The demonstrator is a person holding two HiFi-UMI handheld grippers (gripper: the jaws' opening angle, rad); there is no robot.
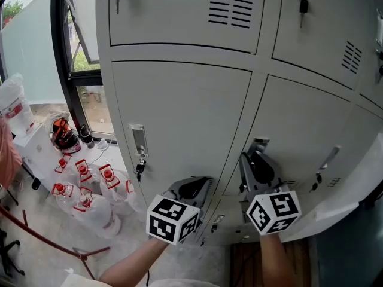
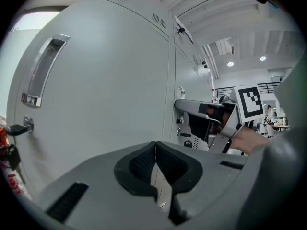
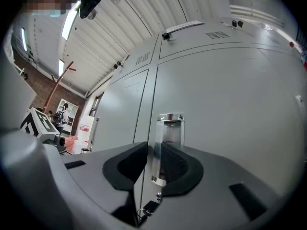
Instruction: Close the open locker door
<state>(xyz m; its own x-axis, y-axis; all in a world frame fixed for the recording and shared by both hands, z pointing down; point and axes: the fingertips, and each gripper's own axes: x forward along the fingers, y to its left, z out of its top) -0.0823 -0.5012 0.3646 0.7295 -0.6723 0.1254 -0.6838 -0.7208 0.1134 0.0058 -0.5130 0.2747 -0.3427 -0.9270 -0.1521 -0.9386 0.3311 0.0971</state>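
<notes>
**Right tongs on a handle, left tongs closed and empty**

The right tongs (image 1: pixel 256 159) point forward from a bare right forearm (image 1: pixel 276 257). Their jaws are clamped on a door handle (image 3: pixel 169 126) that stands upright between the pads. Just left of them, the left tongs (image 1: pixel 192 187) have their jaws pressed together with nothing between. The left forearm (image 1: pixel 134 262) angles in behind them.

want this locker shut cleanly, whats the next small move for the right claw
Probably squeeze the right claw fully onto the handle: it stands between the pads, but a firm pinch is unclear, and the door looks slightly ajar.
</notes>
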